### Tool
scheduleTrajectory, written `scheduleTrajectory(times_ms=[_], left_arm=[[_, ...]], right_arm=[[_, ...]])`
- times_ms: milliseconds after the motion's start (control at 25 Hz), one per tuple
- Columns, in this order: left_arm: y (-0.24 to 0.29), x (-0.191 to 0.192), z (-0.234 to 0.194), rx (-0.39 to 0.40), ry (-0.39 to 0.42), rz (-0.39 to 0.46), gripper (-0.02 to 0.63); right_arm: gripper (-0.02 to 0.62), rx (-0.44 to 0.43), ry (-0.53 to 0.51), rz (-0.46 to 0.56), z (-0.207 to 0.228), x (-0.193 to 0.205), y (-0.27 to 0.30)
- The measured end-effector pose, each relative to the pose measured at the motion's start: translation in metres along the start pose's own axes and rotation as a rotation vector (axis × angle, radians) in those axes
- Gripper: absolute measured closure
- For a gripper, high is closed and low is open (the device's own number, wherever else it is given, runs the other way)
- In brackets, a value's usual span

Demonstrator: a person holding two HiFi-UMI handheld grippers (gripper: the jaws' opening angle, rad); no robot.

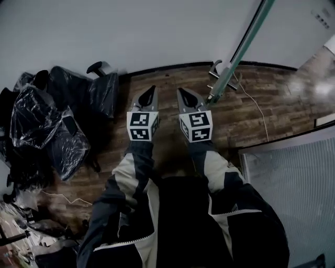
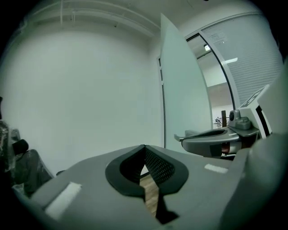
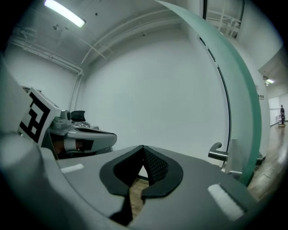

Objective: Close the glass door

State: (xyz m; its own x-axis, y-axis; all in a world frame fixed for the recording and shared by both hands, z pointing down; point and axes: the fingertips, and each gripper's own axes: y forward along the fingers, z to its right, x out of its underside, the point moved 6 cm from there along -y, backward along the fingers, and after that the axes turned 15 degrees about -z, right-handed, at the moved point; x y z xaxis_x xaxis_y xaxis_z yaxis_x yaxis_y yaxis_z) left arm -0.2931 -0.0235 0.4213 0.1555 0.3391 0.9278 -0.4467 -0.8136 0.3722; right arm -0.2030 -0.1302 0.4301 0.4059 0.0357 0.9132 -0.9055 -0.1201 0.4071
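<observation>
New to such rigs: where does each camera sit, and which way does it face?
Head view: on the person's head, facing down at the wooden floor; sleeves, left gripper, right gripper show.
Left gripper view: on that gripper, facing the wall along its shut jaws.
Right gripper view: likewise, its own shut jaws in front.
All share the glass door.

- The head view is dim and cool-toned. The wooden floor (image 1: 172,84) darkens toward the near left, where the plastic-wrapped chairs (image 1: 47,120) are almost black apart from small glints.
- A pale patch of glare lies on the floor at the far right.
- In the right gripper view a ceiling strip light (image 3: 65,12) glows, and the white wall (image 3: 157,90) is evenly lit.
- Both gripper views have black corners. The glass door (image 3: 238,90) bows into a curve, and the close foreground is soft.
- The corridor (image 2: 218,96) beyond looks bright, perhaps overexposed.
</observation>
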Motion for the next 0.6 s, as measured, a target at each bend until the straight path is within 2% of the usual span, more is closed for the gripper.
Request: scheduleTrajectory(times_ms=[120, 360, 480, 600], left_arm=[[0.045, -0.009, -0.014, 0.105, 0.036, 0.007, 0.604], [0.119, -0.039, -0.032, 0.403, 0.161, 0.016, 0.604], [0.135, -0.046, -0.021, 0.572, 0.235, 0.017, 0.604], [0.148, -0.048, 0.0, 0.686, 0.252, 0.009, 0.604]], right_arm=[[0.591, 0.092, 0.024, 0.001, 0.015, -0.008, 0.026], [0.591, 0.368, 0.13, -0.029, 0.039, -0.023, 0.059], [0.591, 0.53, 0.184, -0.04, 0.04, -0.023, 0.05], [0.591, 0.617, 0.195, -0.058, 0.045, -0.024, 0.038]])
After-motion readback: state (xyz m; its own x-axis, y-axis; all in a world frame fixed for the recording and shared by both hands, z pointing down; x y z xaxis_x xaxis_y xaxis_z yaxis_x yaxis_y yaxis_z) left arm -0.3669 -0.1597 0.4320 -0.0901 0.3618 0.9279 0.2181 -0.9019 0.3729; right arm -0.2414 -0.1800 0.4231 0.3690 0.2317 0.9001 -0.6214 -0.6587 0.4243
